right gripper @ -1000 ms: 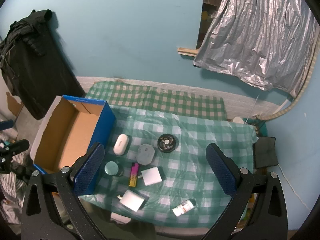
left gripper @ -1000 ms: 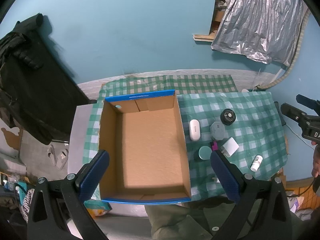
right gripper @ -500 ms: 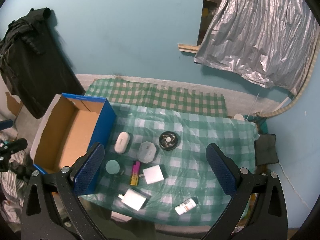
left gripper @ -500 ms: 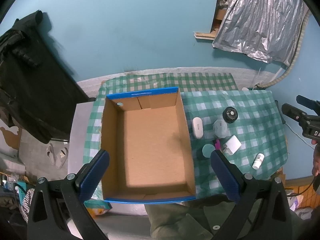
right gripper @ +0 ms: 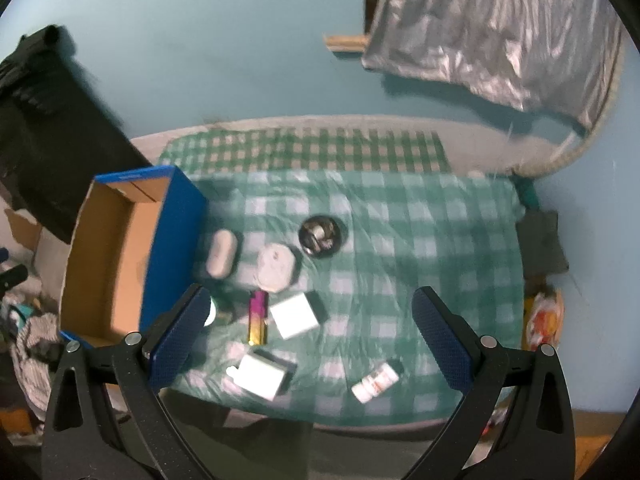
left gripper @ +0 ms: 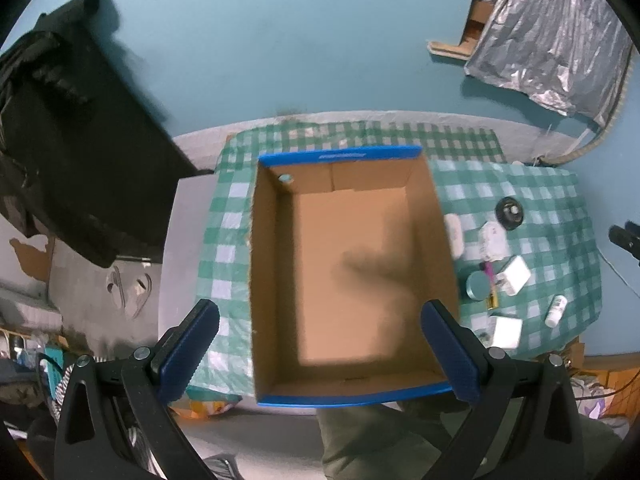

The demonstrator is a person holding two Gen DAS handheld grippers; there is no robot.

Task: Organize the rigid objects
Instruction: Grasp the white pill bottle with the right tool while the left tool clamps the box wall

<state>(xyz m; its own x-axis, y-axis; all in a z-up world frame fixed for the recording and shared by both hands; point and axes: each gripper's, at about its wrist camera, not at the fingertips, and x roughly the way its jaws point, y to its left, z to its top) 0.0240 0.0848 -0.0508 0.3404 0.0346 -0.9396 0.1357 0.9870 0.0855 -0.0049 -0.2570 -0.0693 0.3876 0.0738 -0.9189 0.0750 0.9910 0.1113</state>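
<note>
An open cardboard box with blue outer walls (left gripper: 352,396) (right gripper: 172,236) stands empty on the left of the green checked tablecloth (right gripper: 420,240). Right of it lie a white oval case (right gripper: 221,255), a pale octagonal lid (right gripper: 277,266), a black round dish (right gripper: 322,236), a pink-yellow lighter (right gripper: 257,316), two white blocks (right gripper: 295,316) (right gripper: 262,374), a teal jar (left gripper: 478,285) and a small white bottle (right gripper: 375,382). My left gripper (left gripper: 320,350) is open high above the box. My right gripper (right gripper: 308,336) is open and empty above the objects.
A black garment (left gripper: 68,140) hangs on the blue wall at the left. Silver foil (right gripper: 500,32) covers a window at the upper right. The table's front edge drops to a cluttered floor. My right gripper's tip shows at the left wrist view's right edge (left gripper: 624,238).
Both grippers have moved: the left view has shifted so the box sits more centred, and the right view has come lower and closer to the objects. Nothing was taken hold of.
</note>
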